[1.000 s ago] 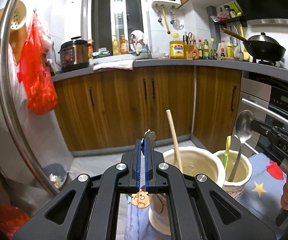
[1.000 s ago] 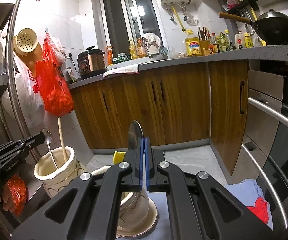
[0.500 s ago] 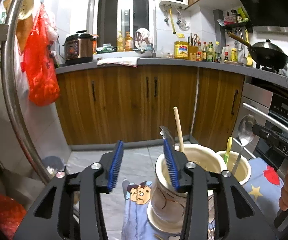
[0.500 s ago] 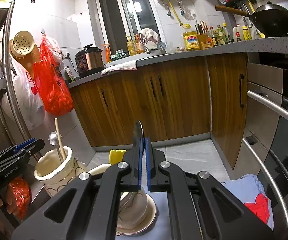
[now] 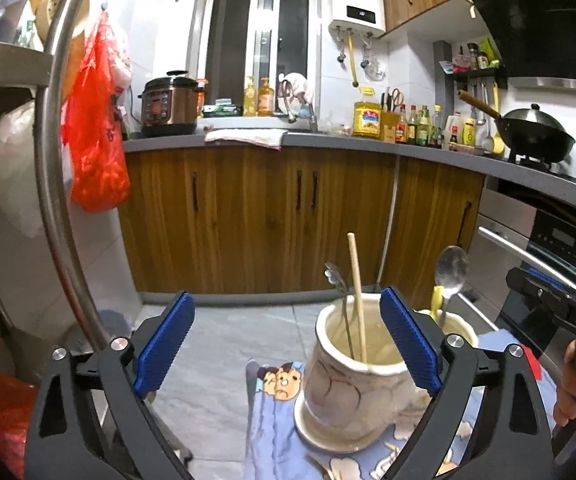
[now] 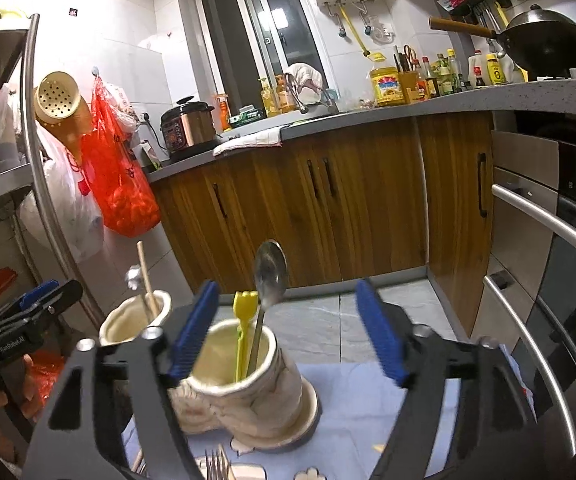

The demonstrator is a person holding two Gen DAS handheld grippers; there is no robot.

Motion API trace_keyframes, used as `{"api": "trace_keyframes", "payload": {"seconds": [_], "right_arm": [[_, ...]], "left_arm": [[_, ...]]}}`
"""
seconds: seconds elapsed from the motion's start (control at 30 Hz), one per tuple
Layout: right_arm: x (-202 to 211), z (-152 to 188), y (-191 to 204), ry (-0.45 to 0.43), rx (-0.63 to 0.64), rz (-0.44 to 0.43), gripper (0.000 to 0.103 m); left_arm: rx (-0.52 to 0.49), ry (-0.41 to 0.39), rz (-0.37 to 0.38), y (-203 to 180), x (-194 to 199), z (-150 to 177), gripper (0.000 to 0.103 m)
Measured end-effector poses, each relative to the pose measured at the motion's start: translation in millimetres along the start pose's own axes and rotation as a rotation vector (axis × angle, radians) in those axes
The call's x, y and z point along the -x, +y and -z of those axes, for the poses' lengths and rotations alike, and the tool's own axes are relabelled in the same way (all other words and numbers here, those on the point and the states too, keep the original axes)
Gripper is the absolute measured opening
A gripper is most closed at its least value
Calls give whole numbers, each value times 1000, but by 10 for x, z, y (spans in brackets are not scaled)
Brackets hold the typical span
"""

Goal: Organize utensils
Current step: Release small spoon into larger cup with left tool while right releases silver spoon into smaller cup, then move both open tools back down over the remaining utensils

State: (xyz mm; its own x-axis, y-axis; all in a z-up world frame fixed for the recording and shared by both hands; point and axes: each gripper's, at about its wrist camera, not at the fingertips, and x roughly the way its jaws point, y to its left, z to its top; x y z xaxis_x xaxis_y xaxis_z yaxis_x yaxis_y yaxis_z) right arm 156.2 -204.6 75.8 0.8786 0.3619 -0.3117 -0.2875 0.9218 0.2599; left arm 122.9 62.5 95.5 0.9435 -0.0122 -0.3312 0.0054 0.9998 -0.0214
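Both of your grippers have just been opening, and now nothing sits between their blue pads. Your left gripper (image 5: 286, 344) stands wide apart, and the left pot (image 5: 354, 376) is right in front of it, a bit to the right. A wooden stick (image 5: 356, 292) and a small metal spoon (image 5: 340, 300) stand in that pot with their long sides pointing up, leaning a little. Your right gripper (image 6: 288, 330) is wide apart too. The right pot (image 6: 244, 384) sits just in front of it, a bit to the left. A big metal spoon (image 6: 268, 280) and a yellow fork (image 6: 244, 320) stand up in that one. Both pots rest on a blue cloth (image 6: 352, 420) over the desk. The next thing to sort looks like the metal fork (image 6: 216, 466) lying flat on the cloth at the very near edge, below your right gripper. Only its prongs show, and they point away from you, so its long side seems to run near to far. Your right gripper looks nearer to it, and it lies lower and closer to you than the pots. You would need to pull back and dip down to reach it.
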Motion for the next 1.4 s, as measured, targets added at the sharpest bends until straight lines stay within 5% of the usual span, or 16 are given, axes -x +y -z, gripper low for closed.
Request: {"api": "trace_keyframes", "payload": {"seconds": [0.1,0.4,0.63,1.13,1.3,1.4], "right_arm": [[136,96,-48,9,-16,-20,98],[321,599,-158,185,2,9,98],[359,953,-72,283,51,-2,98],[266,1395,258,469,218,-28,97],[231,1435,286,491,230,-34,87],[203,1456,309,513,250,-38,74]], "left_arm": [[-1,14,10,13,121,71,97],[-62,183,40,8,272,689,97],[12,321,103,122,312,1125,97],[13,445,138,76,391,1469,97],[-4,475,161,-28,241,1432,94],[-34,481,161,-106,142,1397,82]]}}
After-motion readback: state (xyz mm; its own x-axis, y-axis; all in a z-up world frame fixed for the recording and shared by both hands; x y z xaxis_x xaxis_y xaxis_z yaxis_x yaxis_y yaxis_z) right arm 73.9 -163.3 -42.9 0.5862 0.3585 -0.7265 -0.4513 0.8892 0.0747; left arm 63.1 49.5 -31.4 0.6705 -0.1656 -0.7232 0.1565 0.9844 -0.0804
